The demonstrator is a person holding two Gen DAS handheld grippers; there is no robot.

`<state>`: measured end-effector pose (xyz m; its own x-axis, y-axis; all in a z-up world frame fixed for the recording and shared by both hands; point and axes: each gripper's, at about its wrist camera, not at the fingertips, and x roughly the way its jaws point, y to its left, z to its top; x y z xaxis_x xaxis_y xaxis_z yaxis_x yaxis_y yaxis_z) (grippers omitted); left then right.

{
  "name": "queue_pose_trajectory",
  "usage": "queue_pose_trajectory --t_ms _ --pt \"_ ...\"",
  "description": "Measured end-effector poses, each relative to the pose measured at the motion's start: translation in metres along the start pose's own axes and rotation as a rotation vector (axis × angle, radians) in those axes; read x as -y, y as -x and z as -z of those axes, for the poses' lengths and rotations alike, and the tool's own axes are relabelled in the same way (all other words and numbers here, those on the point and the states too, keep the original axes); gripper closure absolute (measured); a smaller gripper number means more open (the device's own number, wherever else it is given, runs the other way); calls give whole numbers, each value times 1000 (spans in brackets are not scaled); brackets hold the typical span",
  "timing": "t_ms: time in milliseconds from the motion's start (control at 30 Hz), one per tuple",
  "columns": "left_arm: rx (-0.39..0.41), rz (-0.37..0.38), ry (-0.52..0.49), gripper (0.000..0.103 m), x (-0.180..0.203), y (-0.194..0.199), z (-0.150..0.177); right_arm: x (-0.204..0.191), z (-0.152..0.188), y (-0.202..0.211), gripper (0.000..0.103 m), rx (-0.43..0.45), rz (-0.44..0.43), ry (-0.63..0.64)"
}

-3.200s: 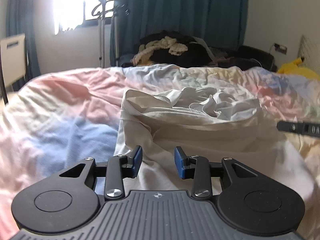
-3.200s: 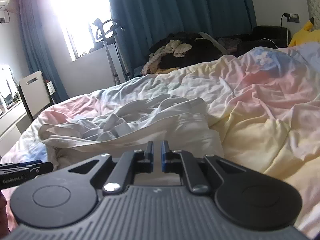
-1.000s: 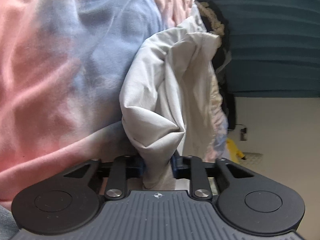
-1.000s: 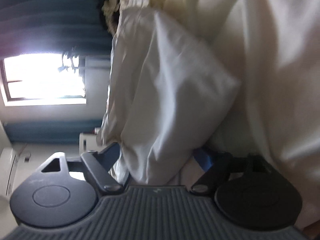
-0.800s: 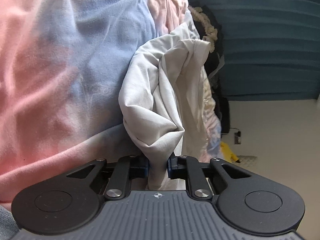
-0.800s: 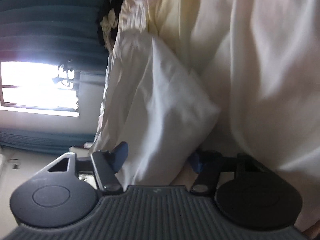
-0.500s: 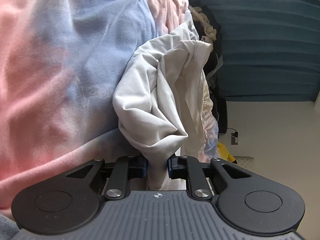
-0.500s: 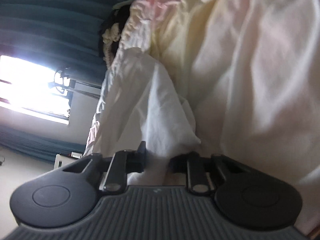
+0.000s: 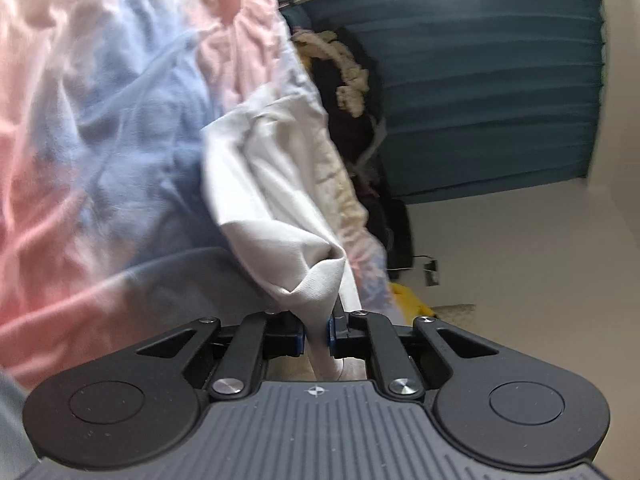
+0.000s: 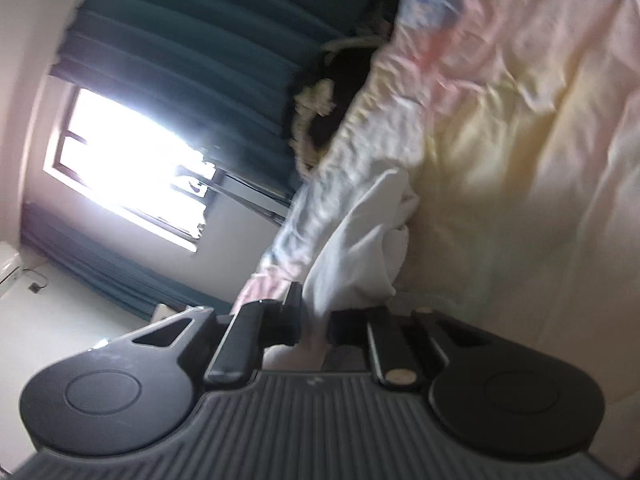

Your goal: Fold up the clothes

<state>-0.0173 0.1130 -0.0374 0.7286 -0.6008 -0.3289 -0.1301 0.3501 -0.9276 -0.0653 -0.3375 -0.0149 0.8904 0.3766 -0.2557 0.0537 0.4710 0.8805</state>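
A white garment (image 9: 276, 200) lies crumpled on the pastel bedspread (image 9: 88, 120). My left gripper (image 9: 316, 332) is shut on one of its edges, and the cloth bunches between the blue pads. My right gripper (image 10: 314, 330) is shut on another edge of the same white garment (image 10: 360, 248), which hangs in a fold in front of it. Both views are rolled sideways and blurred.
A pile of dark and cream clothes (image 9: 348, 76) sits at the far edge of the bed before teal curtains (image 9: 480, 80). A bright window (image 10: 132, 164) and a white wall (image 9: 520, 260) lie beyond. A yellow thing (image 9: 408, 300) lies near the wall.
Both grippers rolled onto their sides and went from the bed to the garment. The left closed on it first, then the right closed on its edge. Both have pulled the cloth up.
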Motion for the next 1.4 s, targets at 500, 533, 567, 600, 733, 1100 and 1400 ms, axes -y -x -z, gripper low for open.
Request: queue_pose_trajectory --t_ms 500,533,567,600,733,1100,1400 --pt "-32 78 -5 91 20 107 50 -22 27 119 90 -130 -99 -202" --pt "-37 79 -6 91 21 102 46 -23 27 118 90 -128 -97 -208" --pt "-51 83 -9 91 22 93 40 -24 24 113 90 -119 -94 -213" --pt "-65 88 -13 90 24 84 34 -23 22 108 90 -108 -85 -230" --pt "-70 41 6 90 30 45 2 -17 5 67 89 -85 -62 -293" --pt "-87 -120 106 90 4 -89 -74 21 -40 -73 89 -88 111 -366" --pt "-166 -236 62 90 -43 -162 -111 79 -48 -155 89 -199 259 -352"
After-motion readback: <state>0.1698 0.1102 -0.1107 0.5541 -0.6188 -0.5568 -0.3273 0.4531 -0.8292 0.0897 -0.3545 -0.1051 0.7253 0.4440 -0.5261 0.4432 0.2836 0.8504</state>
